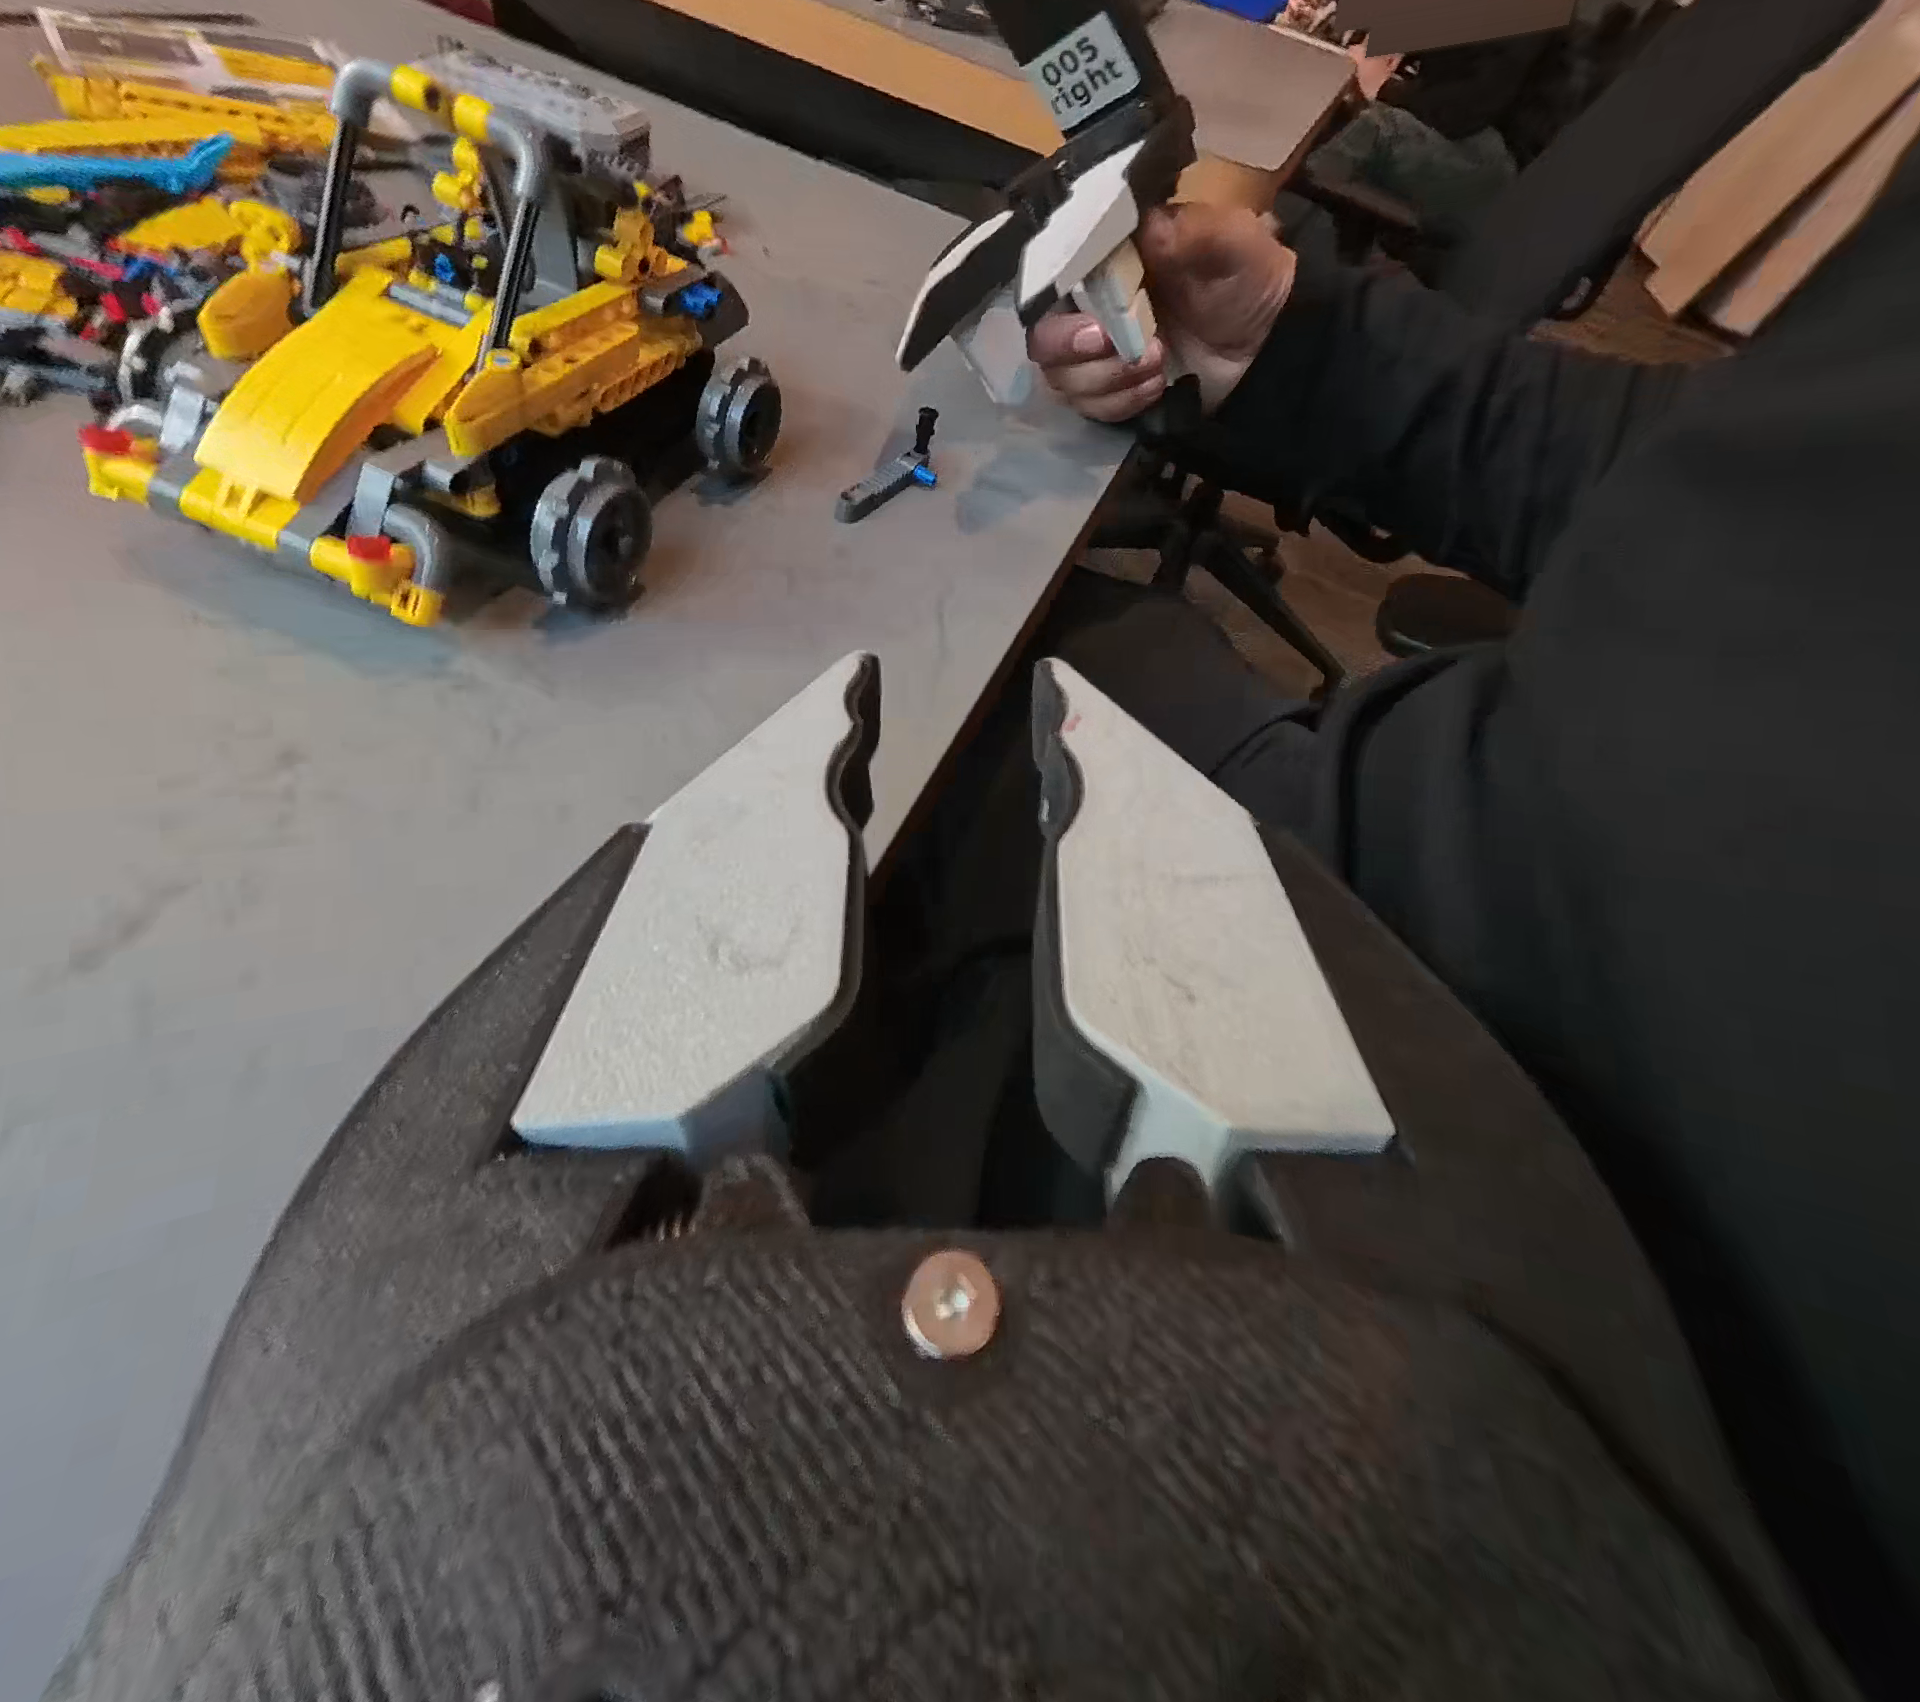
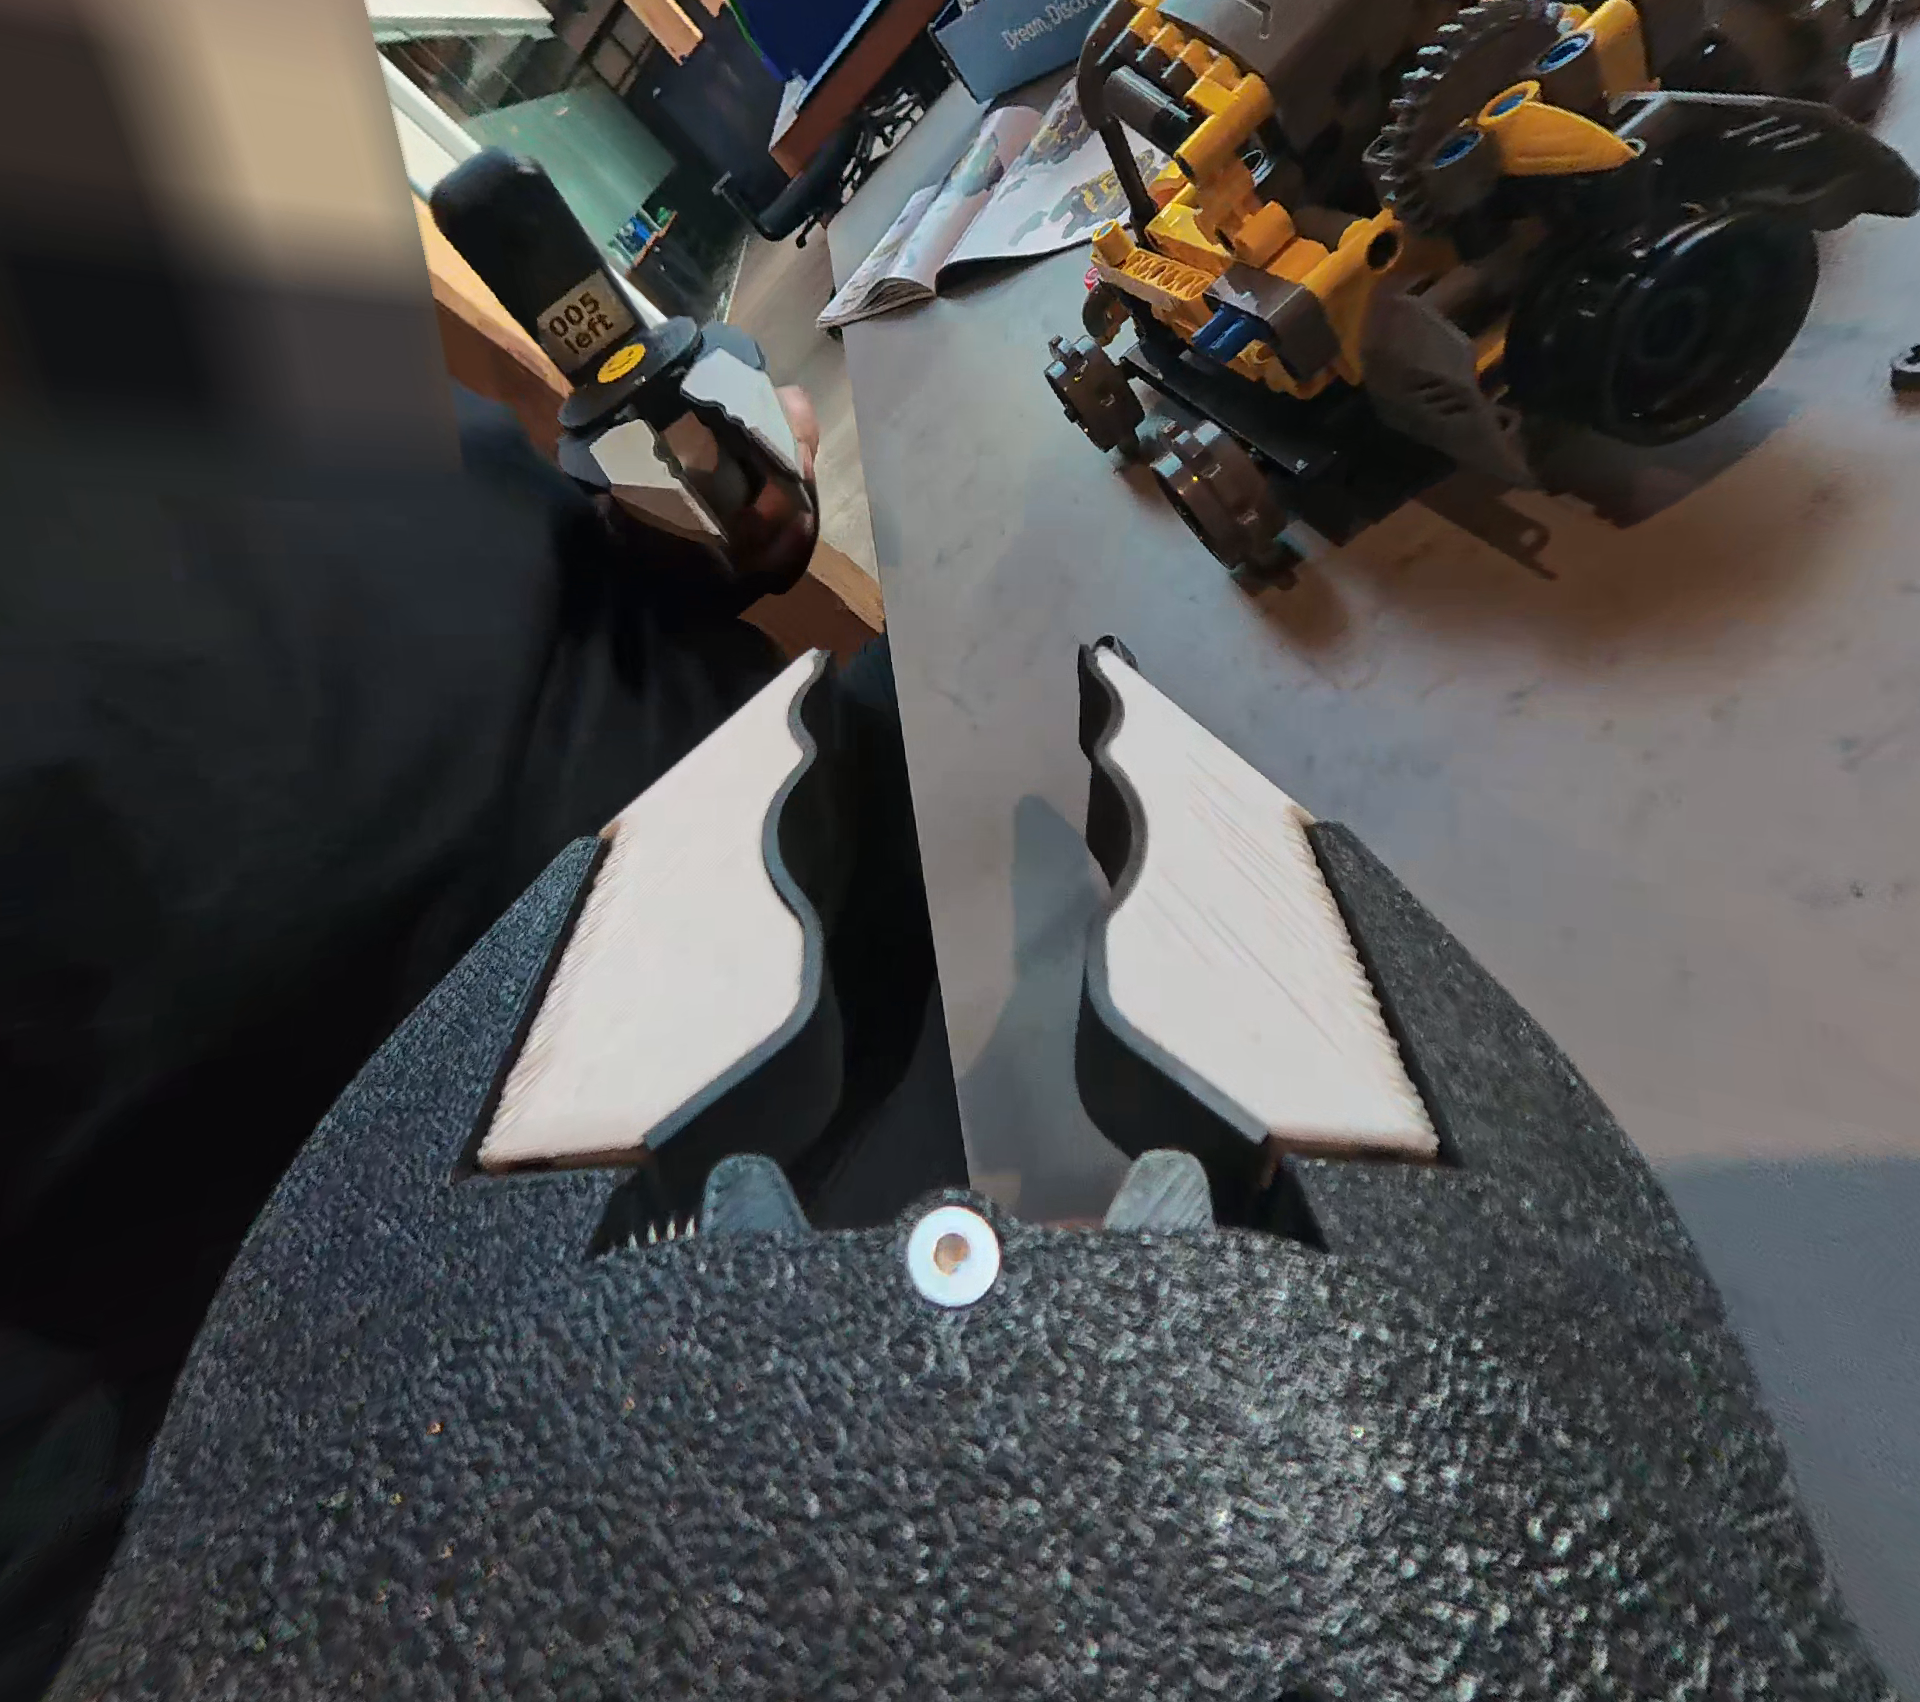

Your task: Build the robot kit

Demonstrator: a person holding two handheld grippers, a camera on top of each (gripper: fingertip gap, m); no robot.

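Left gripper [image 1: 956, 686] and right gripper [image 2: 951, 676]: both spread, empty, poised over the table [image 1: 312, 821] edge. Yellow brick-built vehicle [image 1: 416, 405] stands inboard; small grey piece [image 1: 883, 478] lies near the edge, liable to be knocked off.

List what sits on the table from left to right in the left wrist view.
Pile of loose yellow parts → yellow toy vehicle → small grey piece with a blue pin → right gripper, held above the table's edge.

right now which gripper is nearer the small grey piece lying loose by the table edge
Right. The right gripper hangs just above the small grey piece; the left gripper sits farther back at the table edge.
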